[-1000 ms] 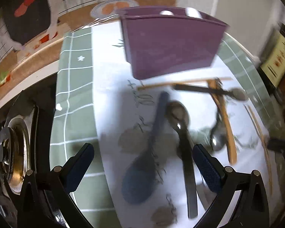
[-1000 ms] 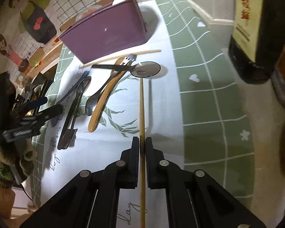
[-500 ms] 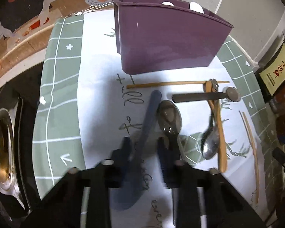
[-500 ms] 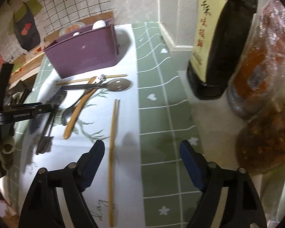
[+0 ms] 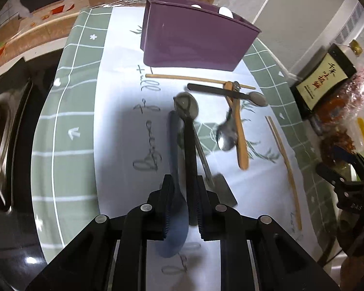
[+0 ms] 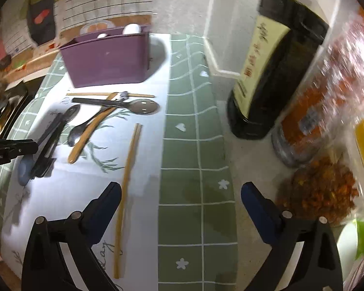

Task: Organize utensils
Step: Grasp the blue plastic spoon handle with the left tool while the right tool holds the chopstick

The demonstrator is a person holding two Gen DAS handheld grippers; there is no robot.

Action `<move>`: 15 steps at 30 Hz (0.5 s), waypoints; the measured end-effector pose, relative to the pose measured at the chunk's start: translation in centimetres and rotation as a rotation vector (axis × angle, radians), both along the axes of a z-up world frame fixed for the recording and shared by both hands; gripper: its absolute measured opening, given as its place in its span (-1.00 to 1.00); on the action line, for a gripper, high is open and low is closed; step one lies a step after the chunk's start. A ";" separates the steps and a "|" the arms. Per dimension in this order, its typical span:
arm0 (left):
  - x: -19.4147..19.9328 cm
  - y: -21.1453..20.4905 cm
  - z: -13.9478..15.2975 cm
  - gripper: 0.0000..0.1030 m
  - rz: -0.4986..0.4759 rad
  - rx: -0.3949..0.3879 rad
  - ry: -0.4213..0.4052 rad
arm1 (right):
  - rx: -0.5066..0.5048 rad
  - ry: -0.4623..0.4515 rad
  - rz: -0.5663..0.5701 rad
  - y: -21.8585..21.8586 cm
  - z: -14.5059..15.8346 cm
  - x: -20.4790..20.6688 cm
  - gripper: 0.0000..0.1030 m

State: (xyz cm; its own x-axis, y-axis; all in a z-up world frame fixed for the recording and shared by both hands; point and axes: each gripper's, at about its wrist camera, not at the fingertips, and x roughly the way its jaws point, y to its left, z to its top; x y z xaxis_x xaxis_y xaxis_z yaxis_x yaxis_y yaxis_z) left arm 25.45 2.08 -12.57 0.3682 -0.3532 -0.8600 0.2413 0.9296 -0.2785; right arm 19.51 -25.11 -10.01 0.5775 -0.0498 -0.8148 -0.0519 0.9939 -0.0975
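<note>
My left tool (image 5: 182,203) is clamped on the black-handled spoon (image 5: 189,131), maybe the blue spoon (image 5: 174,169) too; I'd lift level toward the purple caddy (image 5: 194,41) at twelve o'clock. My right tool (image 6: 180,198) hangs wide apart.

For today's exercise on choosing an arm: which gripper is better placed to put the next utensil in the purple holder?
Left. The left gripper is shut on the blue spoon, facing the holder; the right gripper is open, holding nothing.

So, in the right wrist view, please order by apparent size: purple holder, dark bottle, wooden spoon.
1. dark bottle, though it is nearer the camera, so unsure against the holder.
2. purple holder.
3. wooden spoon, clearly smallest.
</note>
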 end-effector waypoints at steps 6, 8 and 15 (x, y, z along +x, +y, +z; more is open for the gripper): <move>-1.1 1.0 0.9 -0.60 0.007 -0.008 -0.017 | 0.115 0.102 0.127 2.1 -1.1 2.4 0.09; -1.4 1.4 1.3 -0.57 0.012 -0.007 -0.023 | 0.107 0.140 0.113 2.8 -2.2 3.9 -0.17; -1.8 1.5 2.1 0.01 -0.007 0.012 -0.032 | 0.072 0.178 0.069 4.1 -4.3 6.7 -0.80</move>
